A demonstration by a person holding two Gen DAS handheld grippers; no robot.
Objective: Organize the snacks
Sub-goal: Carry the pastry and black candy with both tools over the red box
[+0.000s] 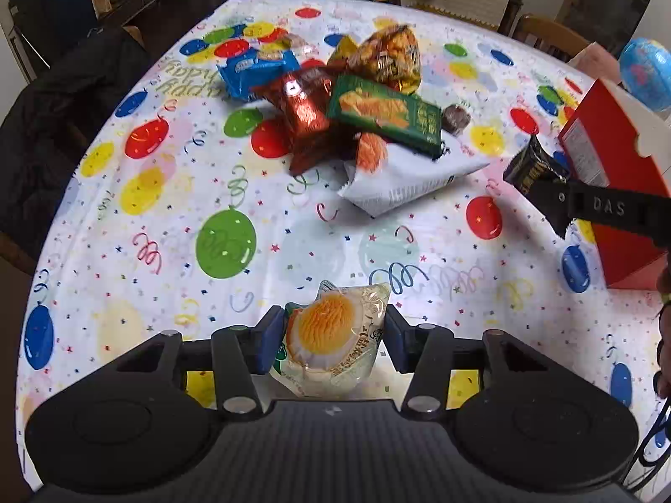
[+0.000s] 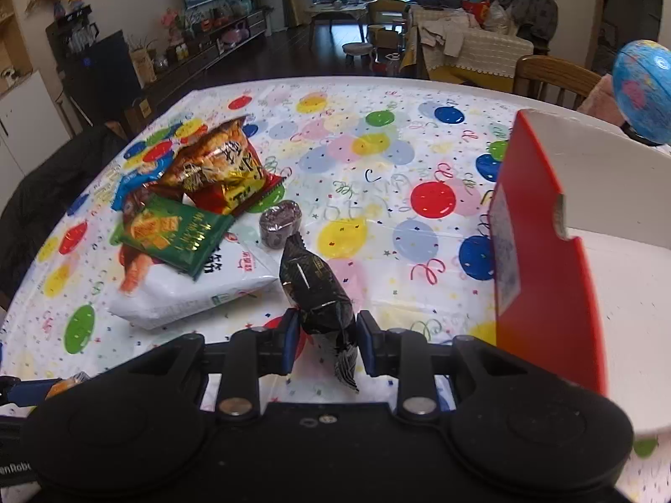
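Observation:
My left gripper (image 1: pixel 333 337) is shut on a clear packet with an orange and white egg-like snack (image 1: pixel 331 327), its blue pads pressing both sides just above the balloon tablecloth (image 1: pixel 167 218). My right gripper (image 2: pixel 327 335) is shut on a black foil-wrapped snack (image 2: pixel 314 285), held off the table beside the red box (image 2: pixel 541 251). In the left wrist view that black snack (image 1: pixel 532 163) hangs from the right gripper (image 1: pixel 545 193) in front of the red box (image 1: pixel 608 159). The box is open, with a white inside (image 2: pixel 608 193).
A pile of snacks lies mid-table: a blue packet (image 1: pixel 251 69), a copper-red one (image 1: pixel 304 109), a green one (image 1: pixel 386 113), a gold bag (image 1: pixel 390 58), a white bag (image 1: pixel 402 180) and a round brown sweet (image 1: pixel 455 119). A globe (image 2: pixel 643 88) and wooden chair (image 2: pixel 553 79) stand behind the box.

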